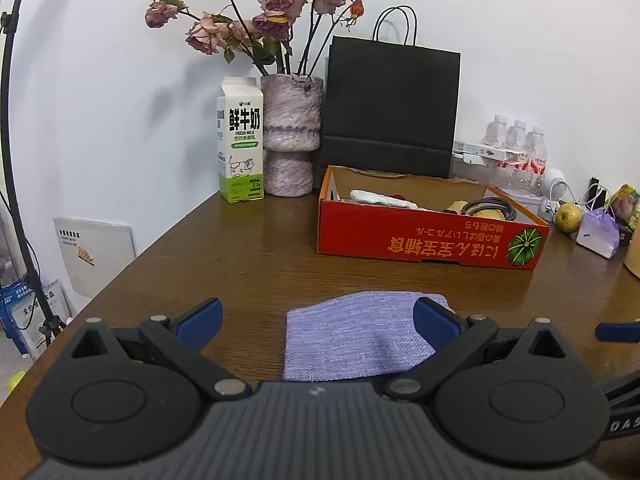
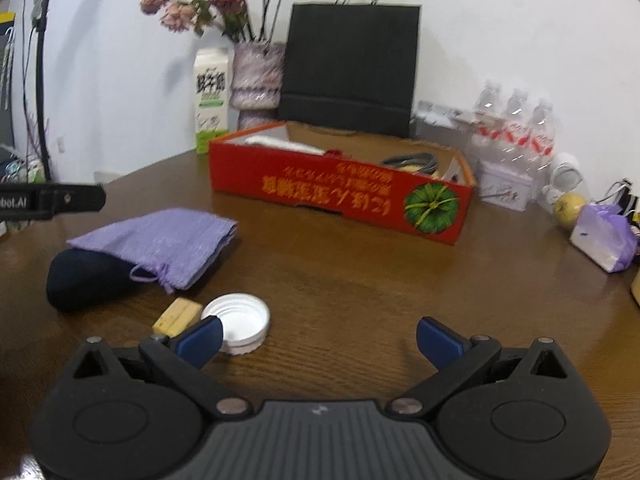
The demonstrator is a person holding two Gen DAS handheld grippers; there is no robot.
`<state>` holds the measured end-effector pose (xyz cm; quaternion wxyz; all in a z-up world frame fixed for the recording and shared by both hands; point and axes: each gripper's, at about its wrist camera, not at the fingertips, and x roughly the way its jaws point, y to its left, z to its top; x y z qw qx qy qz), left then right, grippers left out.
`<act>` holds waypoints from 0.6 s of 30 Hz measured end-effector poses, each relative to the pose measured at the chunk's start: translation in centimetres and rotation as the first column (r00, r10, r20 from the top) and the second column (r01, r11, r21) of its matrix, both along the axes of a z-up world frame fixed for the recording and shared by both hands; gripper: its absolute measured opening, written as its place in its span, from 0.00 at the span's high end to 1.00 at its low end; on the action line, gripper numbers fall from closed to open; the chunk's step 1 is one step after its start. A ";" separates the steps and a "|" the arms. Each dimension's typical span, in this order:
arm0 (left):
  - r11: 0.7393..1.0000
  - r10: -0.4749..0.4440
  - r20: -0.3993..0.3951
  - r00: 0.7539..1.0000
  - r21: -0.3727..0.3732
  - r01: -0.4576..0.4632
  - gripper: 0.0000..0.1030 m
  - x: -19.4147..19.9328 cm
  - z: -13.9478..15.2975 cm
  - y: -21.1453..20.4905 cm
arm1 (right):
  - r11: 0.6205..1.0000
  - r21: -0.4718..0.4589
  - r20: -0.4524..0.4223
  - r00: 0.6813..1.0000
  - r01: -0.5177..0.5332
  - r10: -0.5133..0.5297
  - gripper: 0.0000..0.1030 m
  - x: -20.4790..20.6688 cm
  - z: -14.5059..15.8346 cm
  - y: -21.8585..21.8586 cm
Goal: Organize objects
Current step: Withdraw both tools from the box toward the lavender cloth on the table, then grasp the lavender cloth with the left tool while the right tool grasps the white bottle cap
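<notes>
A lilac knitted pouch (image 1: 352, 336) lies flat on the brown table (image 1: 260, 264), just ahead of my open left gripper (image 1: 318, 320), whose right finger overlaps its edge. In the right wrist view the same pouch (image 2: 160, 240) rests partly on a dark navy rounded object (image 2: 84, 280). A white jar lid (image 2: 240, 322) and a small tan block (image 2: 176, 316) lie by the left finger of my open right gripper (image 2: 320, 340). The open red cardboard box (image 1: 424, 240), also seen as the red box (image 2: 340, 192), holds a white object, cables and other items.
A milk carton (image 1: 240, 148), a vase of dried roses (image 1: 290, 136) and a black paper bag (image 1: 392, 108) stand along the back wall. Water bottles (image 1: 516, 152), an apple (image 1: 568, 218) and a purple bag (image 1: 598, 232) crowd the right. The left gripper's body (image 2: 52, 198) juts in at left.
</notes>
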<state>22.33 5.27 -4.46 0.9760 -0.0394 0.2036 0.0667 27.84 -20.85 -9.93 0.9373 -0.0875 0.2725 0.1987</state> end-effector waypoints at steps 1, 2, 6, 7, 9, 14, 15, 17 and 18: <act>1.000 -0.001 0.002 1.000 0.001 0.001 0.00 -0.1 0.0 0.0 | 1.000 -0.001 -0.012 1.000 -0.010 0.010 0.00 0.1 -0.1 0.3; 1.000 -0.003 0.004 1.000 0.001 0.003 0.00 -0.1 0.0 -0.1 | 1.000 -0.002 -0.025 1.000 -0.018 0.018 0.00 0.2 -0.2 0.6; 1.000 -0.012 -0.003 1.000 0.005 0.012 0.00 -0.1 -0.1 -0.3 | 0.999 -0.025 -0.101 0.995 -0.025 0.023 0.00 1.2 -0.9 1.6; 1.000 -0.015 -0.005 1.000 0.005 0.015 0.00 -0.1 -0.1 -0.4 | 1.000 -0.008 -0.114 0.993 -0.023 0.022 0.00 1.5 -1.0 1.5; 1.000 -0.024 -0.005 1.000 0.006 0.024 0.00 -0.1 -0.2 -0.5 | 1.000 0.012 -0.134 0.991 -0.019 0.020 0.00 1.9 -1.1 1.5; 0.999 -0.033 -0.010 0.999 0.012 0.033 0.00 -0.1 -0.3 -0.7 | 1.000 0.018 -0.133 0.991 -0.023 0.025 0.02 2.2 -1.2 2.1; 0.999 -0.033 -0.011 0.999 0.011 0.033 0.00 -0.1 -0.4 -0.8 | 0.999 0.022 -0.130 0.991 -0.029 0.031 0.04 2.1 -1.1 2.2; 0.999 -0.031 -0.014 0.999 0.008 0.031 0.00 -0.1 -0.4 -0.7 | 0.999 0.025 -0.120 0.992 -0.043 0.045 0.13 2.0 -1.0 2.5; 1.000 -0.029 -0.016 0.999 0.008 0.029 0.00 -0.1 -0.5 -0.7 | 0.998 0.022 -0.115 0.992 -0.052 0.054 0.15 1.9 -0.9 2.8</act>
